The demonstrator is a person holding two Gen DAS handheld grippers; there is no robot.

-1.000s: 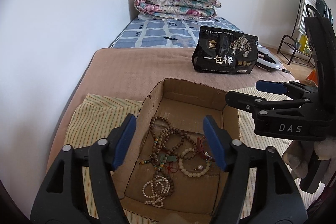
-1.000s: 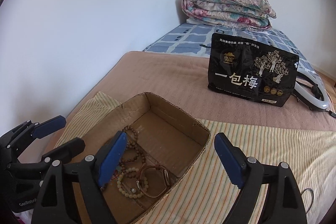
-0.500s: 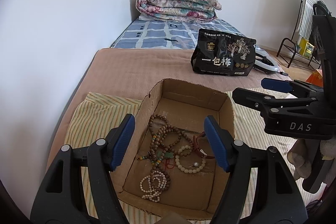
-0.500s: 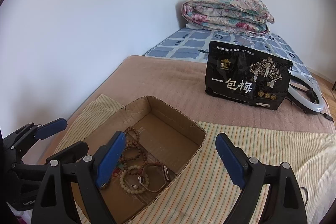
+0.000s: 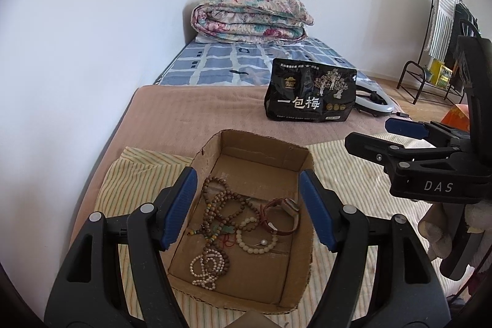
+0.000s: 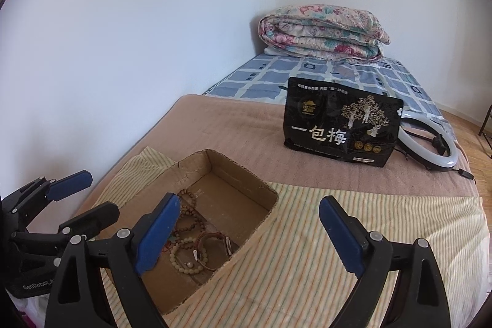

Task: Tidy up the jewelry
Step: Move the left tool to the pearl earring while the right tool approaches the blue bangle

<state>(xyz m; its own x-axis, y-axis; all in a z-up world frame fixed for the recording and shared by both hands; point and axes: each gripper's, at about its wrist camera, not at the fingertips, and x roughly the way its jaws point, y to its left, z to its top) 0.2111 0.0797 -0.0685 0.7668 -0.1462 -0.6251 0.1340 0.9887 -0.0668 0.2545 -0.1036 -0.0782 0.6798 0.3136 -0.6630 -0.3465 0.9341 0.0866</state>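
An open cardboard box [image 5: 264, 143] lies on a striped cloth on the bed. Inside it lie brown wooden bead strands [image 5: 221, 205], a pale bead bracelet [image 5: 255, 242], a whitish bead strand [image 5: 204, 266] and a brown leather strap bracelet [image 5: 281, 217]. My left gripper [image 5: 246, 189] hovers above the box, open, with nothing between its pads. My right gripper [image 6: 250, 214] hangs over the box's right edge [image 6: 246, 174]; its jaws are opening and nothing is between them. Each gripper shows in the other's view: the right gripper [image 5: 369, 132] at the right, the left gripper [image 6: 100, 192] at the left.
A black snack bag [image 5: 310, 94] stands behind the box, with a white ring light [image 5: 373, 100] beside it. A folded floral quilt [image 5: 249, 17] lies at the bed's far end. The wall runs along the left. A clothes rack [image 5: 430, 51] stands at the far right.
Both grippers have risen and drawn back from the box, so the box and its jewelry look smaller and farther. The right jaws stand a little wider.
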